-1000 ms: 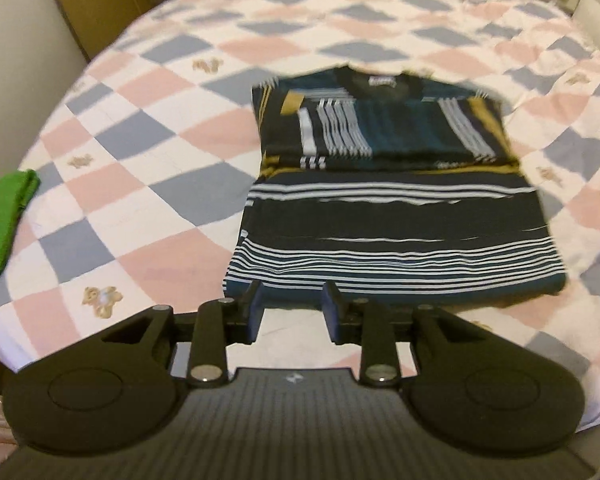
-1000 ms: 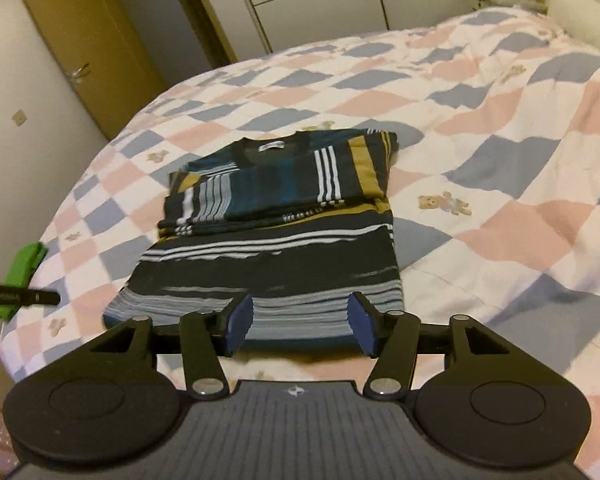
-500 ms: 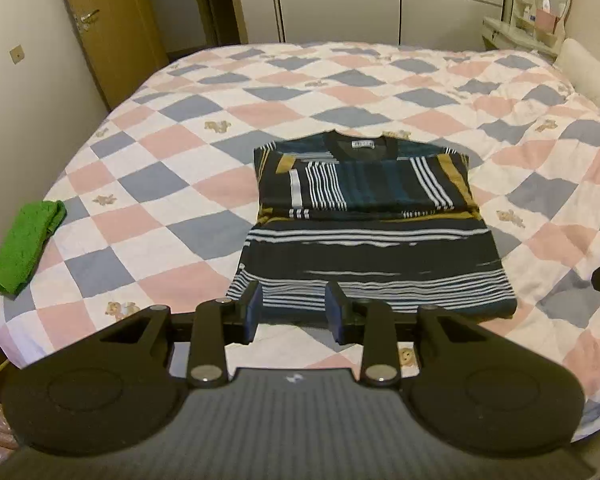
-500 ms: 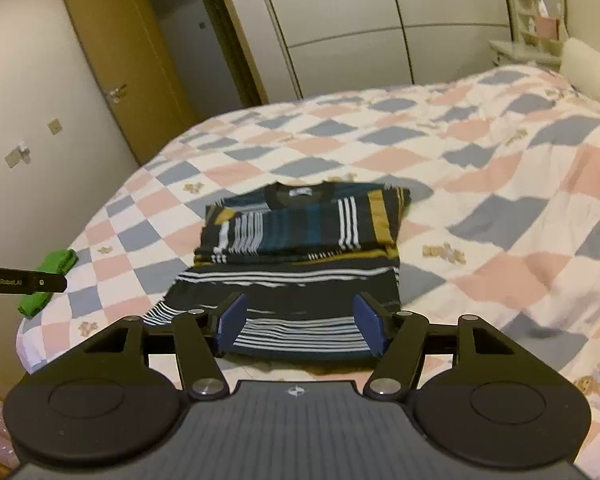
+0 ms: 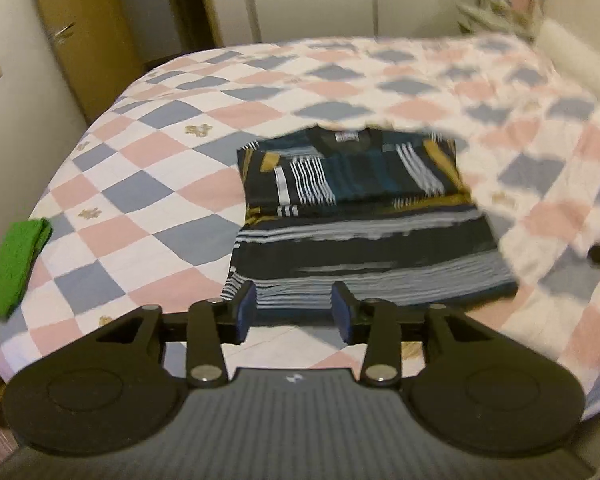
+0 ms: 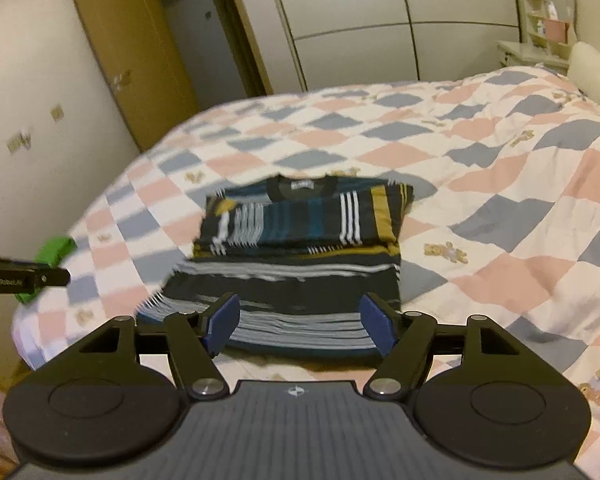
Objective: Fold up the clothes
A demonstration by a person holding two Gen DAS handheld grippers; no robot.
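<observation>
Mid-fold by the look of it: dark striped knit shirt [image 5: 364, 216] flat near the bed's [image 5: 148, 184] front edge, sleeves folded in, hem unfolded; left tool [image 5: 294, 316] and right tool [image 6: 300, 322] both open, empty, short of the hem.

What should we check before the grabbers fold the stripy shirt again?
1. Left gripper open, fingers empty: ok.
2. Right gripper open, fingers empty: ok.
3. Striped shirt lies flat on the quilt, both sleeves folded in over the chest: ok.
4. Bottom hem sits just ahead of both grippers, nothing on it: ok.
5. Green cloth lies apart from the shirt, near the bed's edge: ok.
6. Hem edges perfectly even: cannot tell, the pictures are blurred.
</observation>
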